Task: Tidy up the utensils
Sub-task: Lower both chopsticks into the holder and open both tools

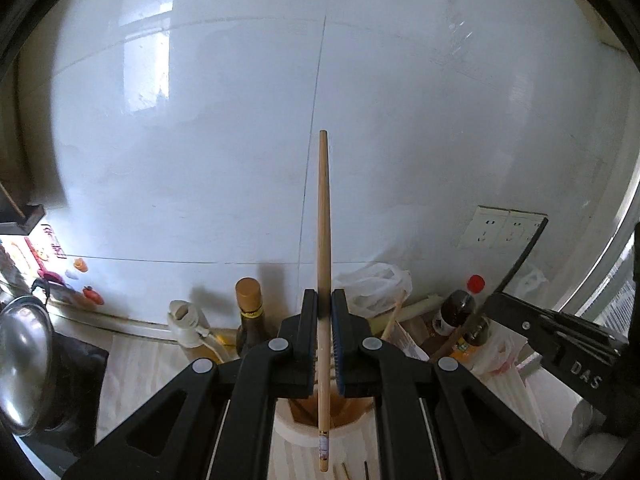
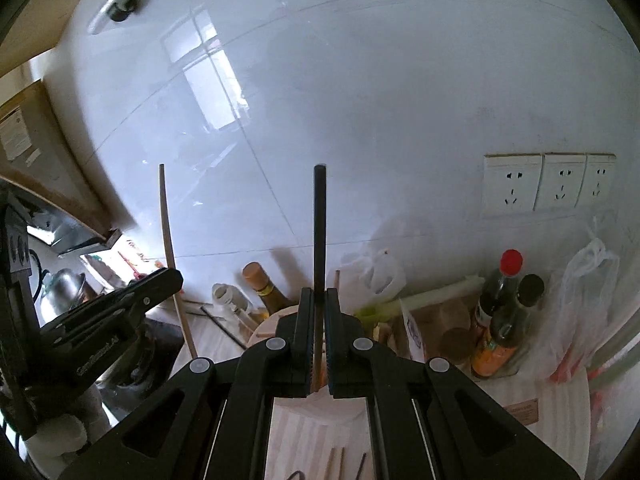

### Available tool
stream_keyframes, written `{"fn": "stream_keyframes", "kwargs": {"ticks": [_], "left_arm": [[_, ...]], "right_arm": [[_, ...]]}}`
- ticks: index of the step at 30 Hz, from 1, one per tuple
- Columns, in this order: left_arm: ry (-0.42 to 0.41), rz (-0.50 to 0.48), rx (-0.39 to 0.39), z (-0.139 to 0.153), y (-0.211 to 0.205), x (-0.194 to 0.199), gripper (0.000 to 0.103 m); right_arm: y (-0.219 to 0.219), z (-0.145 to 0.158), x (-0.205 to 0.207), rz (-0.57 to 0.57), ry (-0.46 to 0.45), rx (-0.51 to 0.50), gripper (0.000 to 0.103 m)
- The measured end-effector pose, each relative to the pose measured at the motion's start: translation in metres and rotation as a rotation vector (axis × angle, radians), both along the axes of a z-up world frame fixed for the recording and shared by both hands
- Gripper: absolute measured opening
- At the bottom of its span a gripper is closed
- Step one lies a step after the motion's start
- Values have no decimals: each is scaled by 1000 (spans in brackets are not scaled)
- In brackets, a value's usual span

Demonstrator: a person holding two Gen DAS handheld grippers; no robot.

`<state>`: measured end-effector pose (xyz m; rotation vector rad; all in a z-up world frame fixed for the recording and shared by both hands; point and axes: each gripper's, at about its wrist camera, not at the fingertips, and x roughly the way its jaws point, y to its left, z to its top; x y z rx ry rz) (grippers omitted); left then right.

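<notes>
Chopsticks are what I have in both tools right now: my left hand-held gripper (image 1: 325, 300) is clamped on a light wooden chopstick (image 1: 324, 216), which stands nearly upright between the pads and runs down past them to a patterned tip low in the left wrist view. My right hand-held gripper (image 2: 319, 300) is pinched tight on a dark chopstick (image 2: 319, 224), also pointing up against the white tiled wall (image 2: 360, 100). Just below and beyond both pairs of jaws sits a pale round utensil holder (image 1: 304, 432) with a brownish inside, resting on the light wood-grain surface (image 1: 132, 376). A few loose sticks (image 2: 334, 464) lie on the surface at the near edge. Farther back, against the wall, I see a brown-capped bottle (image 1: 249, 312) left of centre and a red-capped sauce bottle (image 2: 500, 292) to the right, beside a crumpled plastic bag (image 2: 584, 292). A row of wall sockets (image 2: 548, 182) sits on the far right, and a metal pot lid (image 1: 24, 364) on the far left.
</notes>
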<state>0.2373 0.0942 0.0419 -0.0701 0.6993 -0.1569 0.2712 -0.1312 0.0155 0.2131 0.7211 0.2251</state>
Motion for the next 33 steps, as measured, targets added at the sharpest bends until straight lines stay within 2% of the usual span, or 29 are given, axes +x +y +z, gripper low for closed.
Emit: {"fn": "stream_keyframes", "kwargs": {"ticks": [4, 11, 20, 25, 33], "left_arm": [[12, -2, -14, -8, -1, 15, 4], [4, -7, -11, -10, -1, 39, 4], [0, -12, -29, -28, 6, 63, 4], [-26, -21, -42, -40, 10, 66, 4], [-24, -29, -72, -64, 16, 63, 4]], "right_arm": [[-4, -6, 8, -9, 13, 33, 5], [1, -10, 16, -1, 13, 33, 5], [13, -33, 29, 10, 48, 54, 5], [16, -47, 29, 6, 64, 73, 5], [12, -65, 22, -14, 85, 106, 5]]}}
